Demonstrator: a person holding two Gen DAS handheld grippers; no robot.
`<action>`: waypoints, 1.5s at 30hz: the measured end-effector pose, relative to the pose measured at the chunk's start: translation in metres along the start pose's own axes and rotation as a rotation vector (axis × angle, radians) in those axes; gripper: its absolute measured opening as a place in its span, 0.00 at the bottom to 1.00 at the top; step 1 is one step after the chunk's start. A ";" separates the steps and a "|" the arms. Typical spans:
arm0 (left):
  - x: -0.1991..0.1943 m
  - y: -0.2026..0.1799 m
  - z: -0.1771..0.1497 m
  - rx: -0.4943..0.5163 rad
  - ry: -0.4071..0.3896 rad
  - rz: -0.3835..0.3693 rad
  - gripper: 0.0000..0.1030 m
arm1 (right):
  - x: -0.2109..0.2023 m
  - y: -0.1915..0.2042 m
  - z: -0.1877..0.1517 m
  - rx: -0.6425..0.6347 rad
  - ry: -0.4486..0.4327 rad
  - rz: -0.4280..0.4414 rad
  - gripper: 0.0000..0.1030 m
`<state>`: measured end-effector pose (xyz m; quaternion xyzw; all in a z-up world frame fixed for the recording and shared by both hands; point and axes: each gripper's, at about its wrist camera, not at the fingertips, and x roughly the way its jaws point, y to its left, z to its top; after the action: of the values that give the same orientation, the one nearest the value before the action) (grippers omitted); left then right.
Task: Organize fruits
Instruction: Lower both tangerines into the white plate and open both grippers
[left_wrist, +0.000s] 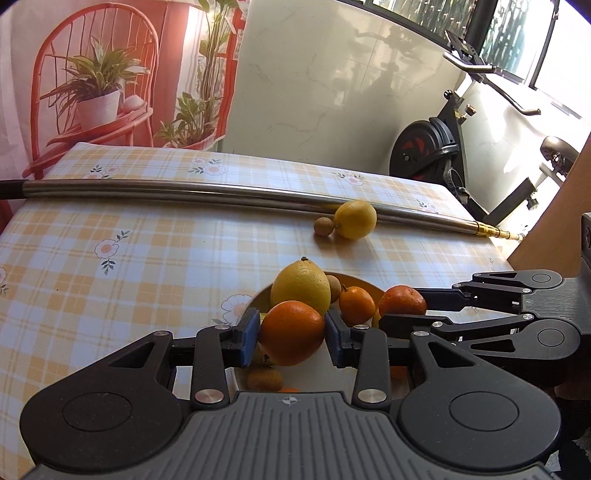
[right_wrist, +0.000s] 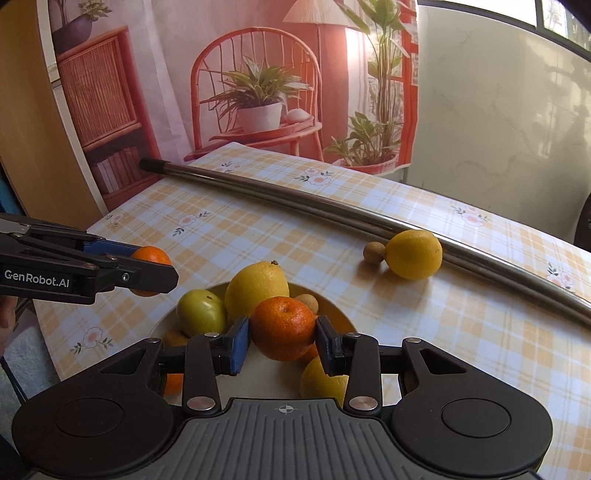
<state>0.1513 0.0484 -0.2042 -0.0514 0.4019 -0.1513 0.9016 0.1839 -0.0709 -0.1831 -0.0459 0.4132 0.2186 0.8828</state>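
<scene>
My left gripper is shut on an orange, held just above a pale bowl. From the right my right gripper reaches in, shut on a tangerine. In the right wrist view that gripper clamps the tangerine over the bowl, and my left gripper hangs at the left with its orange. The bowl holds a lemon, a green fruit, a small brown fruit and other citrus. A second lemon and a small brown fruit lie on the cloth.
A long metal pole lies across the checked tablecloth behind the loose fruit. An exercise bike stands past the table's far right corner. A wooden panel rises at the right edge.
</scene>
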 end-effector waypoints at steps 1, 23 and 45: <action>0.000 -0.002 -0.003 0.002 0.006 -0.002 0.39 | -0.003 0.000 -0.004 0.007 0.002 -0.003 0.34; 0.001 -0.023 -0.031 0.039 0.093 -0.007 0.39 | -0.026 -0.005 -0.065 0.136 0.073 0.003 0.34; 0.011 -0.032 -0.044 0.071 0.165 -0.020 0.39 | -0.018 -0.003 -0.072 0.126 0.076 0.030 0.34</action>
<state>0.1185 0.0161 -0.2352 -0.0107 0.4688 -0.1779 0.8651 0.1233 -0.0985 -0.2169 0.0078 0.4600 0.2035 0.8643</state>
